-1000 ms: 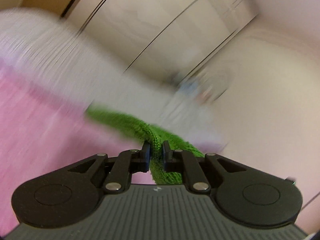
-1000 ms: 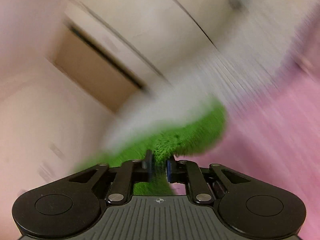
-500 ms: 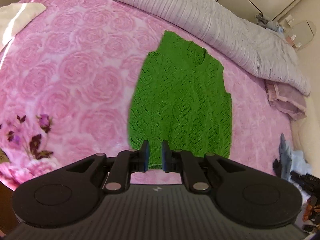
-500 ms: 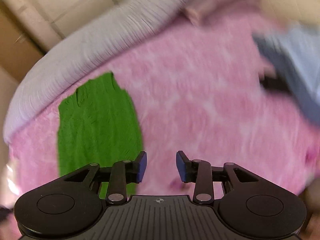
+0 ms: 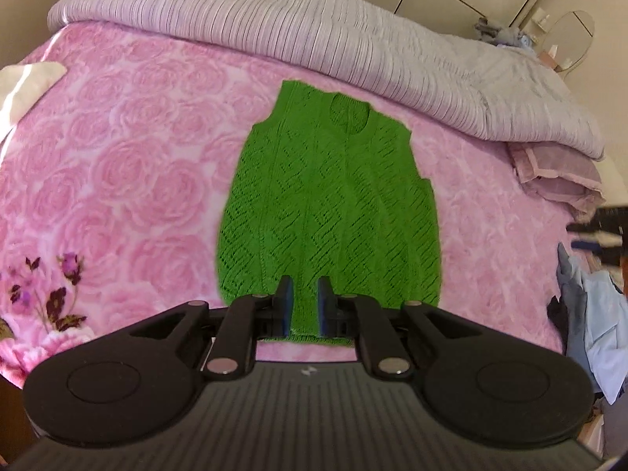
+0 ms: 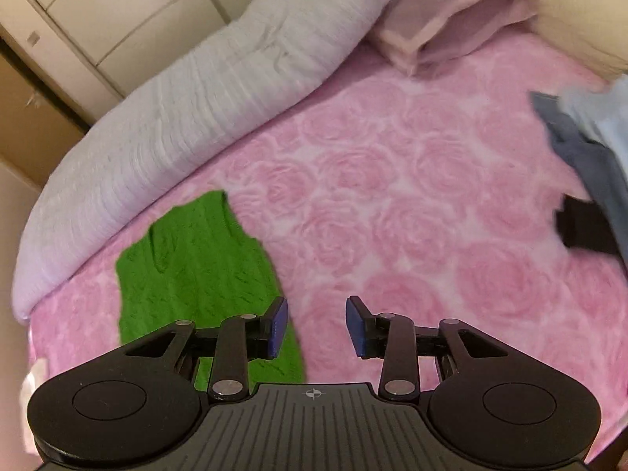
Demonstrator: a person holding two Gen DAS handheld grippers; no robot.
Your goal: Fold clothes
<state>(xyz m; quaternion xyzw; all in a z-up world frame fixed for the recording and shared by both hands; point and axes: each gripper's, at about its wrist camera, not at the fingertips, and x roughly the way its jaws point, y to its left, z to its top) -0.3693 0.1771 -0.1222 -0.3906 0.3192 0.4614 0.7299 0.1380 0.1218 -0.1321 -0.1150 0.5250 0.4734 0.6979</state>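
Note:
A green knitted sleeveless vest lies spread flat on the pink rose-patterned bedspread, neckline toward the far side. My left gripper hovers over the middle of its near hem. Its blue pads stand a narrow gap apart, and only the flat vest shows through the gap. In the right wrist view the vest sits at the lower left. My right gripper is wide open and empty over bare bedspread, just right of the vest's edge.
A rolled grey duvet runs along the far side of the bed, with a mauve pillow at its end. A pile of blue and dark clothes lies at the right. A cream cloth lies at the left edge.
A second ago both grippers were shut on the lifted vest. It now lies flat on the bed, and the right gripper has opened wide and swung off to the right.

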